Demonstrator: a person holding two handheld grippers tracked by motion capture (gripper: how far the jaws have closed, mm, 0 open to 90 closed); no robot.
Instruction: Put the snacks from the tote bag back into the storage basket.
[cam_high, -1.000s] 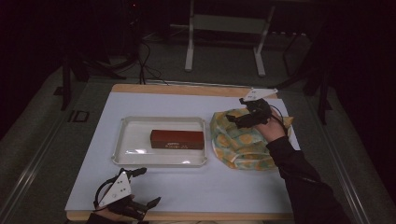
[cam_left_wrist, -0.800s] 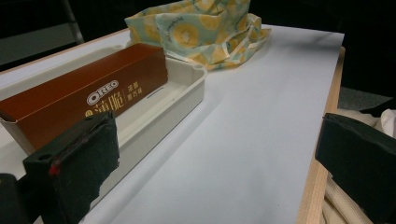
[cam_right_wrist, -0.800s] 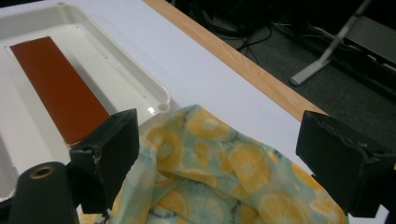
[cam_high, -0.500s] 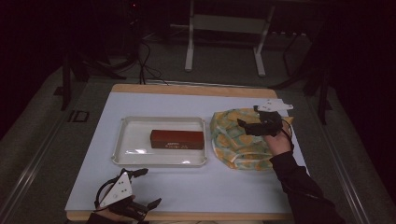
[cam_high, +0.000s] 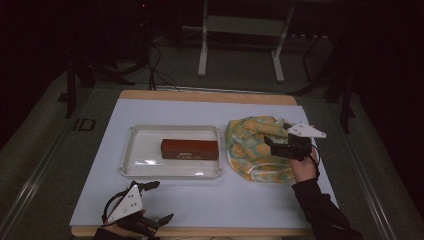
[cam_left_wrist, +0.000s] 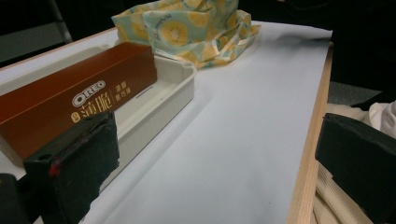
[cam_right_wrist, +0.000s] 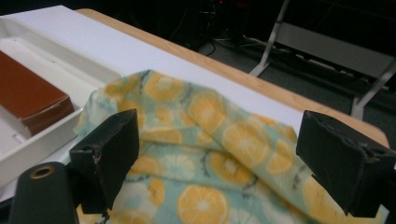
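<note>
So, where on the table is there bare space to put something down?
The near strip between the white tray and the table's front edge is bare, and so is the far strip behind the tray. The right side is crowded: the orange-print cloth lies there under the open right gripper.

Orange-slice print cloth (cam_high: 255, 145), crumpled, on the right half of the counter (cam_high: 210, 200).

Fabric is pale teal and cream with yellow-orange citrus rounds; it lies in a loose, folded heap with raised ridges, not spread flat. Its left edge sits just beside the right rim of the white tray (cam_high: 131, 150), apart from the brown Oreo box (cam_high: 190, 149) inside. Right tongs (cam_high: 274, 141) stand open over its right part.
</note>
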